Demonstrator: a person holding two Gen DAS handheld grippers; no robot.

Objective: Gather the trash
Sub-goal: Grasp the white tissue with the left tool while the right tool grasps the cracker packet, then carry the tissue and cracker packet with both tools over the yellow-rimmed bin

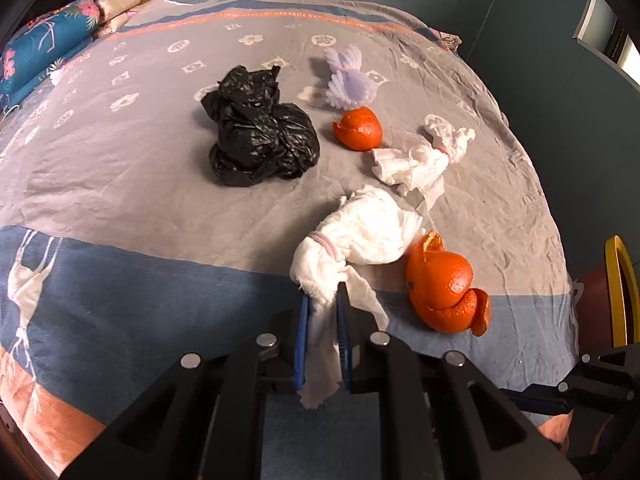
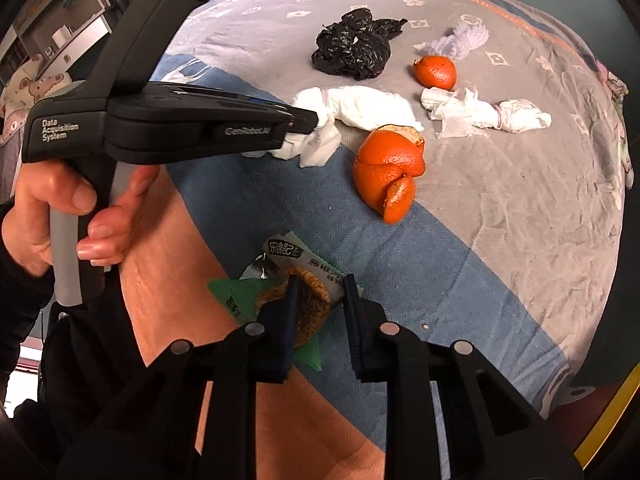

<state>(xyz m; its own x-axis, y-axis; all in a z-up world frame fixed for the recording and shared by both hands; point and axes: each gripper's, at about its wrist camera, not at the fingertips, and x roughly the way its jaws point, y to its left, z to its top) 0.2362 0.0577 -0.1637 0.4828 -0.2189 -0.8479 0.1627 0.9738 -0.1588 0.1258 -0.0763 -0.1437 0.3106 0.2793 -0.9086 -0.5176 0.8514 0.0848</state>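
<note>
My left gripper [image 1: 322, 294] is shut on the tail of a white crumpled tissue wad [image 1: 360, 236] lying on the bed; the right wrist view shows the left gripper [image 2: 308, 120] from the side, clamped on that tissue wad [image 2: 360, 106]. My right gripper [image 2: 318, 284] is closed on a green snack wrapper [image 2: 296, 276] at the near bed edge. Near orange peel [image 1: 444, 284] [image 2: 388, 168] lies beside the tissue. A second tissue wad [image 1: 420, 156] [image 2: 480, 114], a far orange peel [image 1: 358, 128] [image 2: 436, 72] and a black plastic bag [image 1: 260, 128] [image 2: 352, 46] lie further back.
A lilac foam fruit net [image 1: 350, 80] [image 2: 460, 40] lies at the back. The grey, blue and orange bedspread [image 1: 140, 160] covers the bed. Pillows [image 1: 52, 40] sit at the far left. A yellow-rimmed object [image 1: 620, 288] stands off the bed's right edge.
</note>
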